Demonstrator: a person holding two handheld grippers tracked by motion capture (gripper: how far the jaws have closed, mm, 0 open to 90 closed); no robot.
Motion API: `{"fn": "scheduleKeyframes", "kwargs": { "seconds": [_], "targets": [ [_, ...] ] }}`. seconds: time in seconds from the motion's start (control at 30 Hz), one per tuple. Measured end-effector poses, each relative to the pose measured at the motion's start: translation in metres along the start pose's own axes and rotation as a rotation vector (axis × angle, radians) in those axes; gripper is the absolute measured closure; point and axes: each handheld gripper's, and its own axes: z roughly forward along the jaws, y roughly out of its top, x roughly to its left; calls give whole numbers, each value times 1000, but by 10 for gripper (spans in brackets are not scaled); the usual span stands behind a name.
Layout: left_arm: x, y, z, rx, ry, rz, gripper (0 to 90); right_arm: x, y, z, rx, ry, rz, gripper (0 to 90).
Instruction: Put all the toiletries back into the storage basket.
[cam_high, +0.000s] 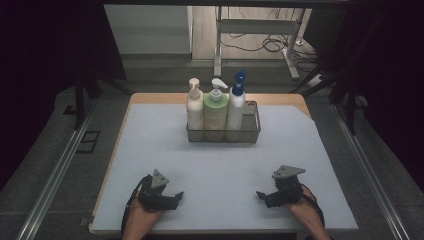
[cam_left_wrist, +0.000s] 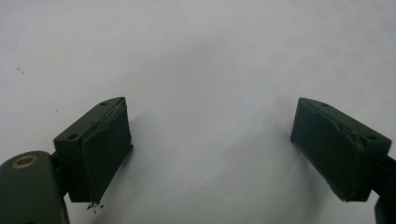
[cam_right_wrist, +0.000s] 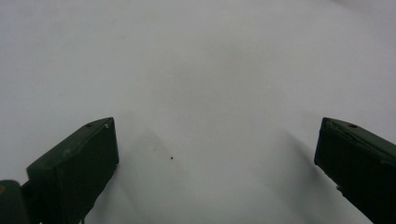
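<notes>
High view first: nearest the person, two hands are resting on the front edge of the table (cam_high: 150, 150), each holding a gripper. The left gripper (cam_high: 176, 196) is sitting at the near left, its tips pointing inward and slightly forward; the right gripper (cam_high: 262, 195) is mirroring it at the near right, tips pointing toward the middle. Both seem to be parked low on the pale mat, probably so the hands can rest before reaching out.

Left gripper view is looking straight down onto bare white surface, with the jaws standing wide apart and nothing between them. Right gripper view is showing the same: jaws spread wide, only plain mat and a tiny dark speck between them. Neither is gripping anything.

Farther on, well apart from both grippers and past an open stretch of mat, a dark wire-mesh basket (cam_high: 251, 131) is standing near the far middle of the table. Three bottles are standing upright inside it, side by side and touching or nearly so: a cream pump bottle (cam_high: 194, 111) at the left, a green pump bottle (cam_high: 216, 111) in the middle, and a white bottle with a blue spray top (cam_high: 236, 107) at the right. The basket's right end is standing free, likely leaving room for another item or for a gripper to enter.
</notes>
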Motion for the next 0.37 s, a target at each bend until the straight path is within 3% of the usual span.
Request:
{"fn": "scheduleKeyframes", "kwargs": {
  "seconds": [0.37],
  "targets": [
    [0, 0, 0, 1, 0, 1, 120, -1, -2, 1, -2, 3, 20, 0]
  ]
}}
